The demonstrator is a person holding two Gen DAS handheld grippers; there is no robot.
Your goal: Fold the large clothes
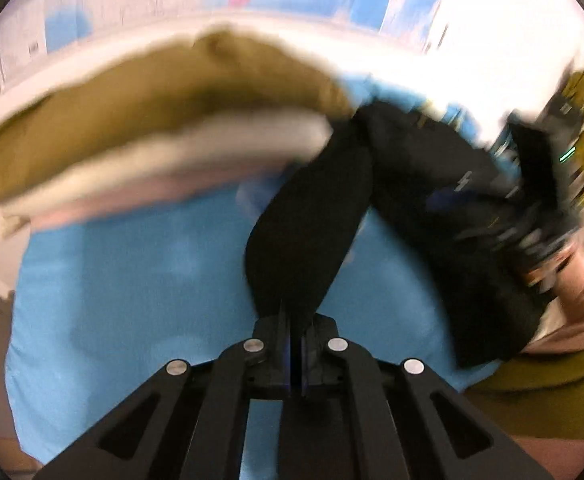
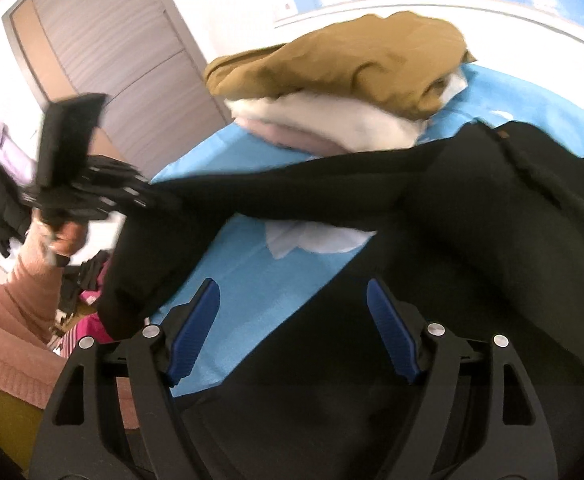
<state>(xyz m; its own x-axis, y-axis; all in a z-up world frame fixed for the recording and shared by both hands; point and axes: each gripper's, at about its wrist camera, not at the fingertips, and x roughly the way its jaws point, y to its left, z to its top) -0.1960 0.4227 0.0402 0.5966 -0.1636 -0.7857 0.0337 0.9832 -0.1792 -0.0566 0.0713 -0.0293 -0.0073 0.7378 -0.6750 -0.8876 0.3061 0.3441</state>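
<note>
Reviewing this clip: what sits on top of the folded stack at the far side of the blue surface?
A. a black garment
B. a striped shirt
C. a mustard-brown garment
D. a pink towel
C: the mustard-brown garment lies uppermost, over white and pinkish folded layers.

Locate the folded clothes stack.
Both wrist views: the folded stack sits at the far end of the blue sheet, near the wall, beyond the black garment.
</note>
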